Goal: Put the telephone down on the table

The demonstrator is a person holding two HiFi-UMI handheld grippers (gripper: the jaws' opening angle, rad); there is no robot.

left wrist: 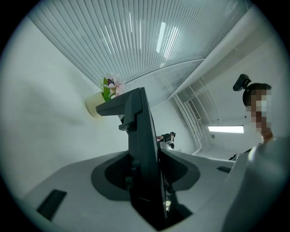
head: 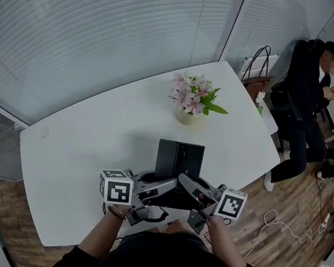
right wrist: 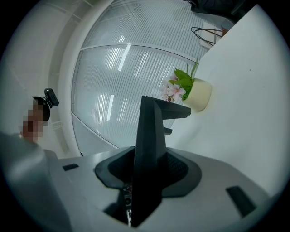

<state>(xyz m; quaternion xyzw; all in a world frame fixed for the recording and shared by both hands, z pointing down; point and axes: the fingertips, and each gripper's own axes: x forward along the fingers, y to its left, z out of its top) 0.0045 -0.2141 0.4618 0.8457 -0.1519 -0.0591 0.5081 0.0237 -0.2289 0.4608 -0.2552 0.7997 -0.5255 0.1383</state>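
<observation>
Both grips: the left hand-held gripper (left wrist: 146,181) and the right hand-held gripper (right wrist: 146,181) are each clamped on the near edge of the telephone (head: 180,159). The dark slab stands edge-on between each pair of jaws.
Telephone position: over the front middle of the white worktop (head: 84,139), tilted up away from the person. Whether its far end touches the surface cannot be told.
Slip risk: both grips sit on one edge, so most of the weight likely hangs beyond the jaws. Letting go early or unevenly could let it pivot and drop flat.
Twist risk: if one side lowers faster than the other, the slab may turn in the jaws and land on a corner.
Flower risk: the pot of pink flowers (head: 188,113) stands just beyond the telephone, and a forward push could knock it over.
Hand pose: the left hand (head: 121,212) and right hand (head: 212,221) reach in from the near edge. The grippers angle inward towards each other, with the marker cubes (head: 116,187) turned outward.
</observation>
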